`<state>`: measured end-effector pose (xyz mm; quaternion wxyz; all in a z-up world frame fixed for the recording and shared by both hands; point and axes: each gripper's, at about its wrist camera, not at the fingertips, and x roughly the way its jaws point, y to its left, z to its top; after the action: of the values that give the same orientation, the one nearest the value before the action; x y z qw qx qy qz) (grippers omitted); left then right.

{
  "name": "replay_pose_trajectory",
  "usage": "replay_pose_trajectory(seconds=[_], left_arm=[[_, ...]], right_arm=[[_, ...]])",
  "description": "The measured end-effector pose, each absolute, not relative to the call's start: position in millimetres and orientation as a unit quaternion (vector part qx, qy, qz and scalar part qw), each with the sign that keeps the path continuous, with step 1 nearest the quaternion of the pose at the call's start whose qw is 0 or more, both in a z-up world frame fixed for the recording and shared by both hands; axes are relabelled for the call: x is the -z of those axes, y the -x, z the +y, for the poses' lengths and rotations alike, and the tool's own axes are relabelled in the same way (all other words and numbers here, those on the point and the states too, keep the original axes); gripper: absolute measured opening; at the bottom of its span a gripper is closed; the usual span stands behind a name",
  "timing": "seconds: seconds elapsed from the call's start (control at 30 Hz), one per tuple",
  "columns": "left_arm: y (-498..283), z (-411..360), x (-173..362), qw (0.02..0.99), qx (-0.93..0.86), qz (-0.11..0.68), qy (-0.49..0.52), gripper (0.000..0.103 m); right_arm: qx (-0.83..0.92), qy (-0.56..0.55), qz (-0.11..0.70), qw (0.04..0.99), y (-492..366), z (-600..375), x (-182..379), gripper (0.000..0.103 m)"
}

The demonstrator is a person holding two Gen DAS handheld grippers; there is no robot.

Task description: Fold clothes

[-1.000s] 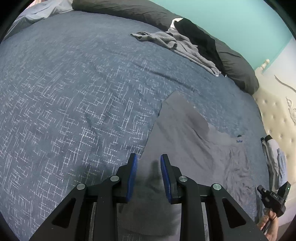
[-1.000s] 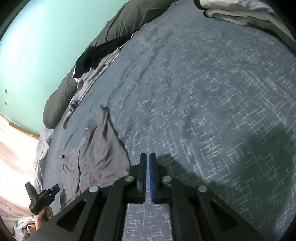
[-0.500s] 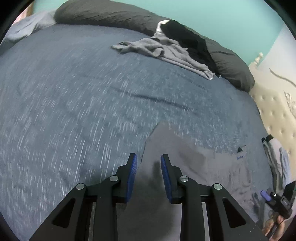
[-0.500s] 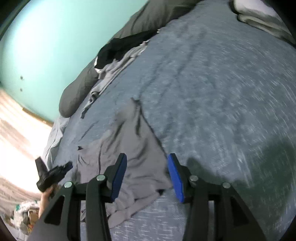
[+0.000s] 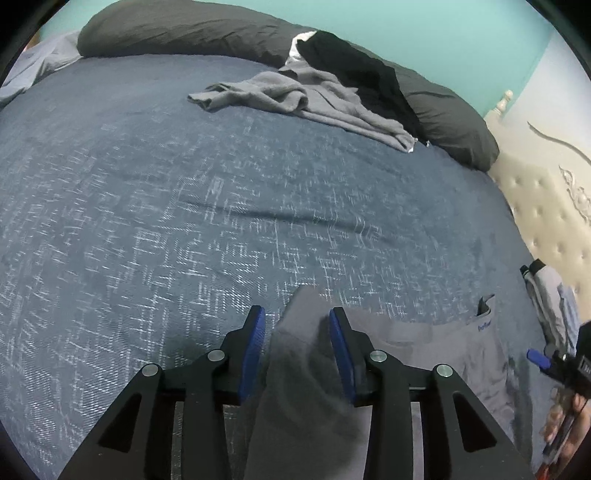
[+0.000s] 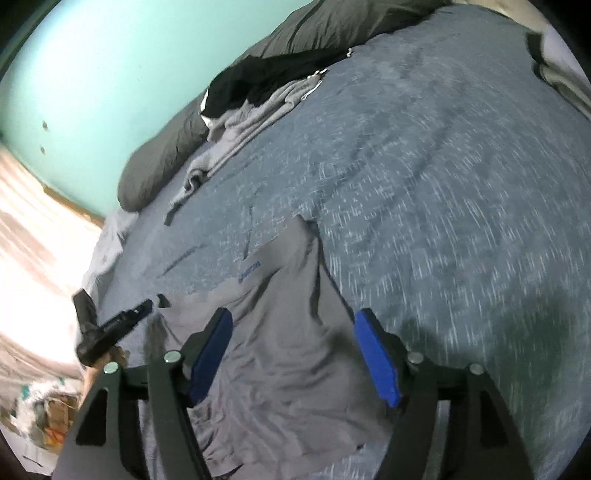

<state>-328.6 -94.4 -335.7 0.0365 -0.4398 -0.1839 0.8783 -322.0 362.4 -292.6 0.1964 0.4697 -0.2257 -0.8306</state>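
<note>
Grey jersey, thin and limp — the T-shirt is best pinched at its twelve-o'clock corner; left gripper and right gripper fingers are spreading, nothing pinched.

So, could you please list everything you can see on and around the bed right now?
grey garment: one, grey, spread on the near bed, below both tongs
bedspread: one, blue, flecked white, covering the bed
clothes pile: one, grey and black, far side by the pillows
pillows: dark grey, along the teal wall
headboard: one, cream, tufted
left tongs: blue pads, opening, gripping nothing
right tongs: blue pads, opening wide, gripping nothing
</note>
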Motion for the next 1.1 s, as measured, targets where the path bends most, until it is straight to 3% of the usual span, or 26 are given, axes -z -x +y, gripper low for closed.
replay_pose_trajectory(seconds=[0.07, 0.33, 0.4, 0.47, 0.53, 0.83, 0.9, 0.97, 1.1], left_arm=[[329.9, -94.0, 339.8, 0.039, -0.876, -0.189, 0.442, 0.039], [330.0, -95.1, 346.1, 0.040, -0.874, -0.199, 0.441, 0.039], [329.8, -95.4, 348.0, 0.042, -0.872, -0.202, 0.443, 0.029], [330.2, -95.1, 348.9, 0.042, -0.872, -0.200, 0.446, 0.011], [329.7, -94.9, 349.6, 0.045, -0.871, -0.201, 0.446, 0.004], [324.7, -95.9, 340.5, 0.037, -0.880, -0.195, 0.432, 0.002], [323.8, -98.2, 337.8, 0.035, -0.882, -0.198, 0.427, 0.002], [323.5, -99.7, 336.7, 0.035, -0.882, -0.201, 0.425, 0.002], [323.5, -98.1, 337.0, 0.036, -0.882, -0.202, 0.424, 0.002]], right_arm=[[0.830, -0.476, -0.218, 0.194, 330.9, 359.1, 293.2, 0.086], [0.830, -0.500, -0.159, 0.186, 367.2, 343.8, 298.5, 0.094], [0.831, -0.504, -0.145, 0.186, 374.9, 339.8, 300.3, 0.094], [0.832, -0.507, -0.126, 0.187, 382.1, 334.0, 302.6, 0.094], [0.835, -0.505, -0.104, 0.191, 388.6, 326.2, 304.5, 0.094], [0.836, -0.497, -0.079, 0.218, 410.3, 307.1, 308.3, 0.094], [0.832, -0.501, -0.085, 0.222, 414.9, 306.4, 309.8, 0.091], [0.829, -0.506, -0.084, 0.222, 417.4, 304.1, 310.0, 0.074], [0.826, -0.513, -0.063, 0.226, 420.3, 297.6, 312.5, 0.060]])
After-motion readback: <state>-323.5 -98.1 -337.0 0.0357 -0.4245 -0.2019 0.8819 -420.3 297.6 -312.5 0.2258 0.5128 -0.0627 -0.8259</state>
